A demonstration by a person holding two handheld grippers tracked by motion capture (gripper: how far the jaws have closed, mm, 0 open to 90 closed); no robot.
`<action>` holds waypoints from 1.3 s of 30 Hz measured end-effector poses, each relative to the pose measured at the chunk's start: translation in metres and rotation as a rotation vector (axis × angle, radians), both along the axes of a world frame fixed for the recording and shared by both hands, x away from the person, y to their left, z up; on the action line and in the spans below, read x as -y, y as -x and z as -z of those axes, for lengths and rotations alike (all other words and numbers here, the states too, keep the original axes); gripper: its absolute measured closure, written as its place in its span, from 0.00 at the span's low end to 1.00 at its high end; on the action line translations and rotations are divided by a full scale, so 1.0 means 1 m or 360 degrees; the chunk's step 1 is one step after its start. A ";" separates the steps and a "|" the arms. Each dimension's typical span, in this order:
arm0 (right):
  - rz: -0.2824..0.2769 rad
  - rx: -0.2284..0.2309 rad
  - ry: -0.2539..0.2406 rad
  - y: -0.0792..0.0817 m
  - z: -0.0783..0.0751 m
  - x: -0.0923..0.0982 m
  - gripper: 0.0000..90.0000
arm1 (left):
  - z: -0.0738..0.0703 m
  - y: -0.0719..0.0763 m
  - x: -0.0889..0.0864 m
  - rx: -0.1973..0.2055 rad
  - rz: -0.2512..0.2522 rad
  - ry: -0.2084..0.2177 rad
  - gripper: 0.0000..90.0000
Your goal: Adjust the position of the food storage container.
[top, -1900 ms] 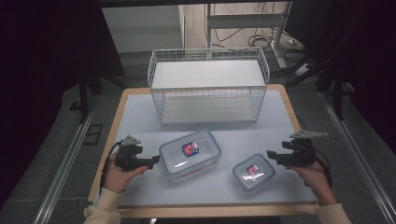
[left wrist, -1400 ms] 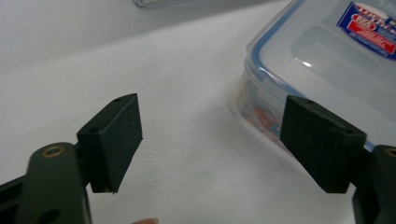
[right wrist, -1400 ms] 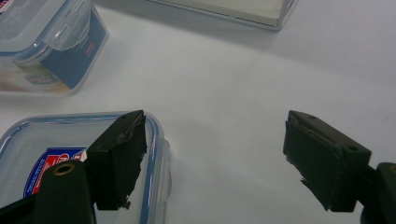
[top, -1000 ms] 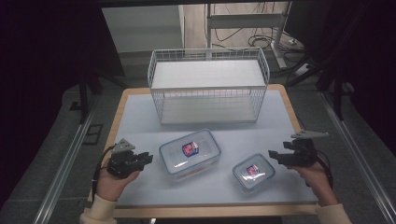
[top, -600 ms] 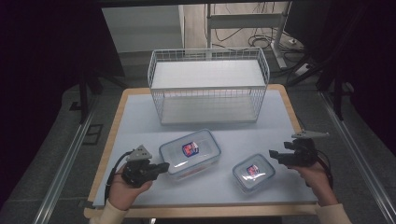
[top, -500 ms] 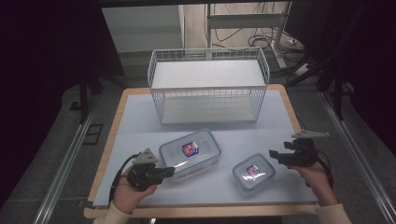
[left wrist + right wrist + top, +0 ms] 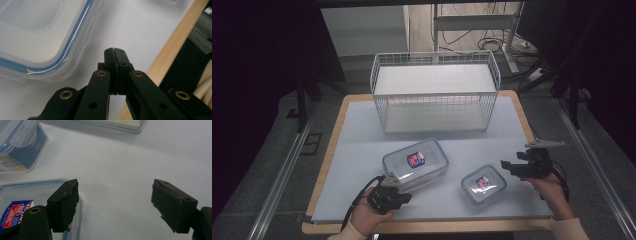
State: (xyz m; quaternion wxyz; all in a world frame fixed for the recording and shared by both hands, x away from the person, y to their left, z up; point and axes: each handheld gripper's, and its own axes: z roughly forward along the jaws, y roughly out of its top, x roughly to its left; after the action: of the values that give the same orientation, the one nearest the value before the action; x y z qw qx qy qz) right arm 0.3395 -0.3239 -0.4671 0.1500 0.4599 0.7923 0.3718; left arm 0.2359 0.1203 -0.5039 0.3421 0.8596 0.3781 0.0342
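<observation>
Since the earlier frame, the left gripper (image 7: 406,198) has moved toward the table's near edge, its jaws just closing to empty contact beside the large lidded container (image 7: 415,162). The small lidded container (image 7: 483,184) lies right of it, the right gripper (image 7: 505,167) wide open alongside. Wire basket (image 7: 435,92) behind.

two lidded containers (image 7: 415,162), one wire basket (image 7: 435,92)
</observation>
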 end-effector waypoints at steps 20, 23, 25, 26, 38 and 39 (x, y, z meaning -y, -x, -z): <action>0.0005 -0.0001 0.0013 0.000 0.000 0.000 0.24 | 0.007 -0.022 -0.031 -0.0049 -0.0153 0.0073 1.00; 0.0010 0.0013 0.0023 -0.001 0.000 -0.001 0.25 | 0.006 -0.030 -0.034 -0.0043 -0.0177 0.0048 1.00; 0.0017 0.0016 0.0023 -0.001 0.000 -0.001 0.25 | 0.007 -0.036 -0.040 -0.0051 -0.0205 0.0052 1.00; 0.0015 0.0016 0.0022 -0.001 -0.001 -0.002 0.25 | 0.007 -0.039 -0.043 -0.0059 -0.0222 0.0072 1.00; 0.0017 0.0021 0.0039 -0.001 0.001 -0.005 0.26 | 0.012 -0.057 -0.059 -0.0064 -0.0308 0.0102 1.00; 0.0020 0.0020 0.0041 -0.001 0.001 -0.005 0.26 | 0.012 -0.056 -0.060 -0.0056 -0.0319 0.0094 1.00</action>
State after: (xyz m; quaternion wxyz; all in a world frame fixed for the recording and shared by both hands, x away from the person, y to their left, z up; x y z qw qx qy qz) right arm 0.3407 -0.3188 -0.4684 0.1632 0.4606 0.7932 0.3634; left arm 0.2921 0.1805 -0.5159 0.3555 0.8074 0.4690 0.0420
